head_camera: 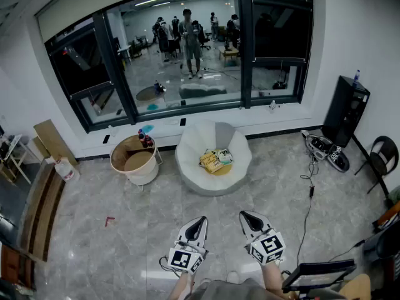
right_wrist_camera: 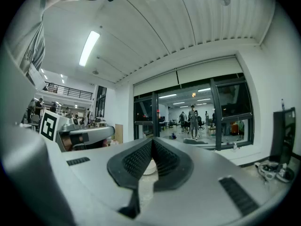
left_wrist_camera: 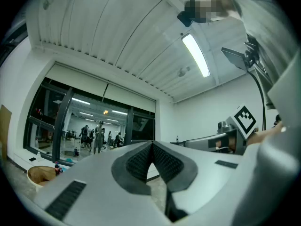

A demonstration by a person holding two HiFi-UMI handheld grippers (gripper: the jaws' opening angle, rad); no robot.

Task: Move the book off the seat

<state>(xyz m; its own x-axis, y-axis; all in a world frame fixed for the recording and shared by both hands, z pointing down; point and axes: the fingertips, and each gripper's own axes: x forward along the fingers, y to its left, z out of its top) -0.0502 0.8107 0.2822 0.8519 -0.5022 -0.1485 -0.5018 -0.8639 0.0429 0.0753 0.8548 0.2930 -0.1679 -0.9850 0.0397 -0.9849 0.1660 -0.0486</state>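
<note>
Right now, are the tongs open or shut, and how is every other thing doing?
Left tongs: shut, nothing in them, far from the seat.
Right tongs: shut, nothing in them, beside the left tongs.
Book: lying on the seat, untouched.
Seat: on the floor under the window, book on it.
Tub: upright, open on top, left of the seat.

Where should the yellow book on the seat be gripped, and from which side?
Probably its near edge, from the front. The yellow book lies roughly flat in the hollow of the seat, whose back rises behind it, so the front is the open side. One jaw could slip under that edge. The left gripper and right gripper are both shut, well short of it.
</note>
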